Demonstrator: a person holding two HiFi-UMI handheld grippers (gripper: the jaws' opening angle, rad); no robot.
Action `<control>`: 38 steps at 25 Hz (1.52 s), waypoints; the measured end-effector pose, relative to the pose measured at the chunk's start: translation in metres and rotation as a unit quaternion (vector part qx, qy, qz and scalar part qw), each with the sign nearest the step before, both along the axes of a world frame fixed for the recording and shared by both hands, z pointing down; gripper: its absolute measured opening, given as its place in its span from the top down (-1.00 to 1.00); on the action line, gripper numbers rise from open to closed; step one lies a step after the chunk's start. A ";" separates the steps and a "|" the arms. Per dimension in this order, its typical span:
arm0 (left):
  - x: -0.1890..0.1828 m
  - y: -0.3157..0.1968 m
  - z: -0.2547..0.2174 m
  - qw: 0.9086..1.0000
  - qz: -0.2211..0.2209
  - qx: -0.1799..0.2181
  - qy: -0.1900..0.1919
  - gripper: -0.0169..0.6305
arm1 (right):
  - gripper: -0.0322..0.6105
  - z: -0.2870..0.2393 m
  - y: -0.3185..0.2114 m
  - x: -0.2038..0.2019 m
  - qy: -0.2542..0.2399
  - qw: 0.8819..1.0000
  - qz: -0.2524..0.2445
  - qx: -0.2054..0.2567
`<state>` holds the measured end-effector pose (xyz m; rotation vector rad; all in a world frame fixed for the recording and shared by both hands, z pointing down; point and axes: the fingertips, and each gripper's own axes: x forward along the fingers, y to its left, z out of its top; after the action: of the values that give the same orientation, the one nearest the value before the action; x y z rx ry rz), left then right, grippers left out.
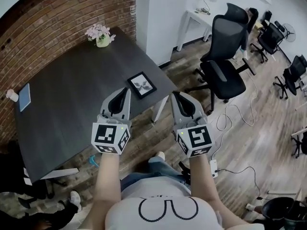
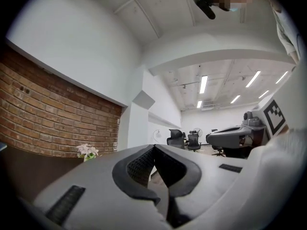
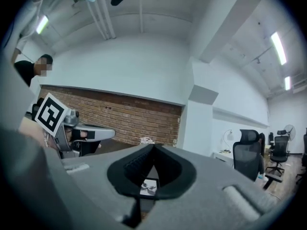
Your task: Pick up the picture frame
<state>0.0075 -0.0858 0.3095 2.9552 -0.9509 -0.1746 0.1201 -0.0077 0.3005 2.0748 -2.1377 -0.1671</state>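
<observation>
Surroundings: dark table (image 1: 67, 99) set against brick wall (image 1: 57, 18). At the table's far end stands a flower pot (image 1: 102, 41) w/ pale pink blooms in it. At its left edge lie a blue notebook (image 1: 24, 97) and a small white cup (image 1: 13, 95); cup contents can't be made out. To the right of the table, on wood floor: black office chairs (image 1: 223, 56), a white desk (image 1: 194, 17) w/ a lamp on it, and a loose cable (image 1: 235, 115). Nothing stands btwn the grippers and the target. Target pos.: picture frame (image 1: 142, 85) lies flat on the table near the corner closest to the person, black border, pale print inside. It sits btwn the two gripper tips and slightly ahead of them, just beside the L gripper (image 1: 126, 91) and further from the R gripper (image 1: 175, 96); no contact w/ either. L gripper is over the table's near edge; R gripper is off the corner, above the floor. In the R gripper view the frame (image 3: 149, 187) shows low, in the gap below the closed tips. Jaw state: L gripper (image 2: 154, 146) jaws together, nothing held; R gripper (image 3: 154, 147) jaws together, nothing held.
</observation>
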 end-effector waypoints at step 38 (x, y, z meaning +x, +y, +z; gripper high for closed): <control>0.070 -0.142 0.157 0.962 -0.132 -0.222 -0.087 0.30 | 0.90 0.118 -0.199 0.071 -0.050 0.978 -0.142 -0.144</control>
<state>0.0771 -0.2279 0.4665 2.4573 -1.2169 0.2633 0.1915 -0.2070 0.4189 1.6468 -2.3454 0.2079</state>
